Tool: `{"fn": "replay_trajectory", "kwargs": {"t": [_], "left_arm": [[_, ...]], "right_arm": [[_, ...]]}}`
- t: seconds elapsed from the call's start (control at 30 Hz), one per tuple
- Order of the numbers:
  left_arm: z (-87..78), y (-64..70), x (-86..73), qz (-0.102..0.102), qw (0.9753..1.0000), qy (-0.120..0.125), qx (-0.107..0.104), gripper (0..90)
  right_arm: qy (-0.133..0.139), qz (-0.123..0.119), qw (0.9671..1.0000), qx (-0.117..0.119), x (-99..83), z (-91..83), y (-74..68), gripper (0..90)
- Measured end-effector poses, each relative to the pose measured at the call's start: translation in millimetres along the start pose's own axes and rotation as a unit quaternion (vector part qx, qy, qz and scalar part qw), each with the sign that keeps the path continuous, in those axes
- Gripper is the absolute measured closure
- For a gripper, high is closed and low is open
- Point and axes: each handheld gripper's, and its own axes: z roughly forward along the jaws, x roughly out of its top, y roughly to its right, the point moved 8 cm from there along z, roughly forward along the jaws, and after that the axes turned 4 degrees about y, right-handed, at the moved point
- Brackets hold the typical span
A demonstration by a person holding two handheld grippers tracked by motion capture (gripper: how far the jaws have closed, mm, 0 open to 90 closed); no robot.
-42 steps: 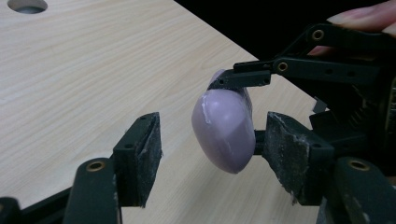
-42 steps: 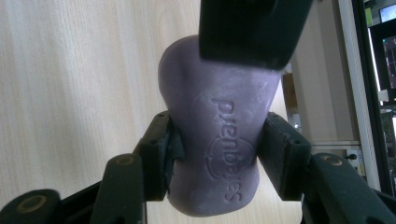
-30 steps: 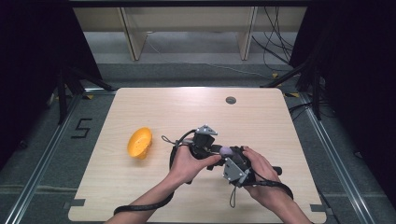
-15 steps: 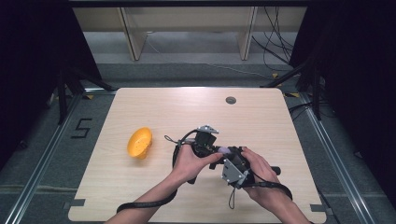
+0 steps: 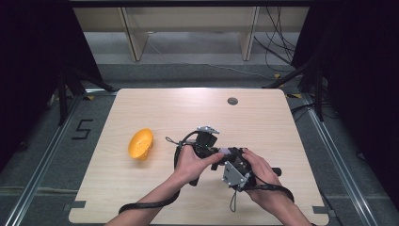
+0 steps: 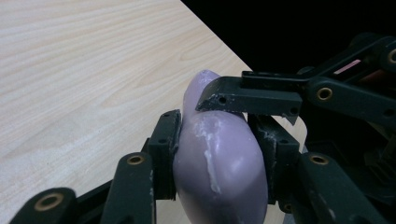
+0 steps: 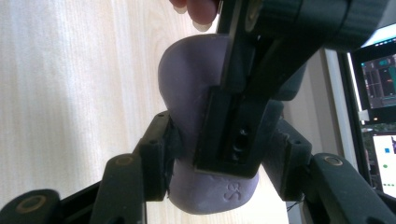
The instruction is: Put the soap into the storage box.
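Observation:
A soft lilac lump (image 5: 225, 151) is held just above the middle of the wooden table (image 5: 263, 122), between both grippers. My left gripper (image 5: 207, 146) is shut on it; in the left gripper view its jaws (image 6: 217, 135) pinch the lilac lump (image 6: 219, 163) from both sides, and a jaw of the other gripper (image 6: 252, 95) lies across the lump's top. My right gripper (image 5: 234, 165) is also shut on it; in the right gripper view the lilac lump (image 7: 187, 84) sits between its jaws (image 7: 223, 135), partly hidden by the left gripper's jaw (image 7: 233, 126). An orange bowl (image 5: 140, 144) lies tipped to the left.
A small round dark hole (image 5: 232, 100) sits near the table's far edge. Cables trail from both grippers over the near edge. Dark frames and a shelf's legs (image 5: 132, 42) stand behind the table. A lit screen (image 7: 378, 93) glows at the right.

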Motion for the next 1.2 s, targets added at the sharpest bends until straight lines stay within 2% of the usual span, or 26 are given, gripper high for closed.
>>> {"fn": "replay_trajectory", "kwargs": {"t": [0.03,0.07,0.13,0.17,0.2,0.23,0.27,0.37,0.4,0.5,0.53,0.57,0.6,0.63,0.67,0.77,0.8,0.83,0.87,0.97,1.03,1.07,1.1,1.17,1.2], "left_arm": [[-0.2,0.1,0.2,0.002,1.0,0.001,-0.001,56.2],[0.0,0.3,0.4,0.0,1.0,0.005,-0.001,56.3],[0.1,0.2,1.3,0.007,0.9999,0.013,0.004,56.6],[0.1,0.2,1.3,0.007,0.9999,0.013,0.004,56.8],[-1.0,-1.2,2.7,0.017,0.9996,0.02,0.013,57.0],[-1.3,-1.6,3.8,0.019,0.9994,0.026,0.015,57.1],[-1.5,-1.7,4.8,0.017,0.9992,0.033,0.017,57.3],[-3.3,-2.7,6.3,0.023,0.9987,0.04,0.021,57.6],[-4.7,-3.4,6.9,0.033,0.9981,0.045,0.026,57.7],[-5.5,-3.9,6.6,0.039,0.9972,0.052,0.036,57.9],[-7.5,-4.8,6.0,0.049,0.9961,0.059,0.044,57.9],[-7.5,-4.8,6.0,0.049,0.9961,0.059,0.044,57.9],[-9.3,-5.4,5.6,0.052,0.9951,0.066,0.052,58.0],[-9.3,-5.4,5.6,0.052,0.9951,0.066,0.052,58.1],[-11.8,-7.0,5.0,0.065,0.9935,0.068,0.065,58.1],[-14.3,-8.0,3.7,0.071,0.9925,0.068,0.072,58.2],[-16.4,-8.1,2.9,0.073,0.9913,0.071,0.083,58.3],[-17.3,-8.0,2.5,0.076,0.9907,0.073,0.086,58.3],[-18.7,-8.7,2.3,0.087,0.989,0.072,0.096,58.3],[-19.8,-7.6,1.3,0.087,0.9888,0.071,0.098,58.3],[-21.0,-8.1,0.4,0.09,0.9874,0.08,0.103,58.3],[-21.4,-8.2,-0.3,0.088,0.9877,0.079,0.102,58.3],[-21.7,-9.0,-1.0,0.087,0.9878,0.08,0.102,58.3],[-22.1,-9.9,-1.7,0.085,0.9874,0.082,0.105,58.3],[-23.1,-12.1,-3.3,0.086,0.9867,0.083,0.11,58.3]], "right_arm": [[0.008,-0.017,0.9998,0.001,1.2,1.4,2.6,49.9],[0.002,0.003,1.0,-0.001,-0.3,0.6,1.0,49.8],[0.001,0.005,1.0,0.001,-0.9,0.1,1.7,48.0],[0.007,-0.026,0.9996,-0.003,0.3,0.7,6.9,44.6],[0.002,0.004,1.0,-0.007,-1.9,-0.6,3.9,41.3],[0.002,0.008,0.9999,-0.007,-2.7,-1.6,4.3,39.2],[0.002,-0.003,0.9999,-0.011,-4.1,-2.8,7.2,37.3],[-0.002,0.006,0.9998,-0.017,-7.3,-6.4,8.4,34.9],[-0.003,-0.009,0.9998,-0.016,-10.9,-8.4,11.0,34.2],[-0.005,-0.007,0.9999,-0.013,-14.6,-12.5,11.7,34.0],[-0.007,0.003,0.9997,-0.021,-20.3,-17.3,13.2,33.8],[-0.008,-0.001,0.9997,-0.023,-22.7,-19.8,14.3,33.8],[-0.013,0.018,0.9996,-0.02,-26.1,-21.6,11.7,33.9],[-0.013,0.018,0.9996,-0.02,-26.1,-21.6,11.7,33.9],[-0.02,0.051,0.9982,-0.023,-35.7,-24.5,8.2,34.2],[-0.017,0.065,0.9977,-0.015,-42.9,-24.5,5.7,34.8],[-0.024,0.088,0.9957,-0.012,-51.4,-26.1,2.3,35.0],[-0.026,0.093,0.9952,-0.014,-53.8,-26.8,2.1,35.1],[-0.026,0.098,0.9947,-0.014,-56.6,-27.7,2.0,35.1],[-0.025,0.099,0.9946,-0.016,-60.5,-29.3,2.7,35.2],[-0.025,0.133,0.9907,-0.013,-65.9,-30.7,-0.4,35.7],[-0.022,0.139,0.9899,-0.017,-67.1,-31.4,-0.2,35.9],[-0.022,0.135,0.9905,-0.013,-68.7,-30.7,-0.1,35.9],[-0.024,0.15,0.9882,-0.019,-72.8,-32.1,-0.1,36.6],[-0.019,0.15,0.9883,-0.021,-73.9,-31.4,0.9,36.7]]}}
